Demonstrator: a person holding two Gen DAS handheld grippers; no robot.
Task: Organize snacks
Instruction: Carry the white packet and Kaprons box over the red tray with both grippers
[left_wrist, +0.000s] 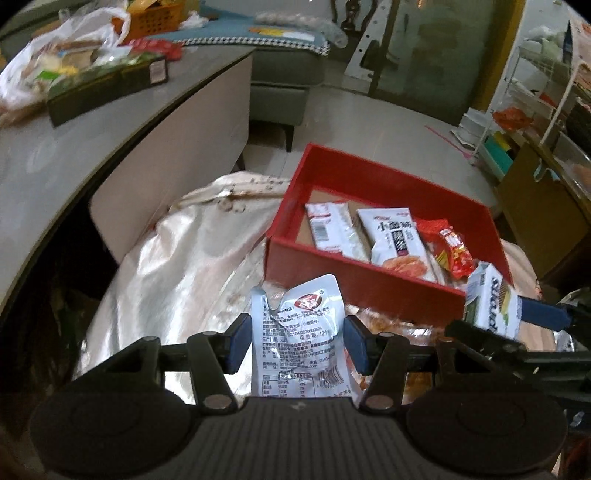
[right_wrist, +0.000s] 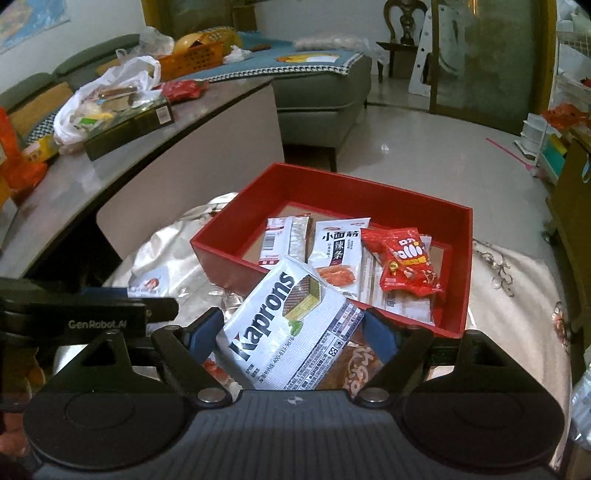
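My left gripper (left_wrist: 297, 338) is shut on a silver snack pouch (left_wrist: 299, 332) with a red logo, held upright above a shiny cloth. My right gripper (right_wrist: 291, 332) is shut on a white Kaprons wafer pack (right_wrist: 291, 325), tilted, just in front of the red box (right_wrist: 229, 240). That pack (left_wrist: 489, 302) and the right gripper's blue pad also show at the right of the left wrist view. The red box (left_wrist: 354, 284) holds several packets: a white barcode pack (right_wrist: 284, 240), a white spicy-strip pack (right_wrist: 338, 254) and a red snack bag (right_wrist: 406, 262).
A grey table (right_wrist: 74, 192) at the left carries a dark box (right_wrist: 129, 125), a white plastic bag (right_wrist: 107, 96) and red packets. A sofa (right_wrist: 325, 92) with an orange basket (right_wrist: 192, 59) lies behind. The tiled floor (right_wrist: 424, 155) is beyond the box; shelves (left_wrist: 517, 122) stand at the right.
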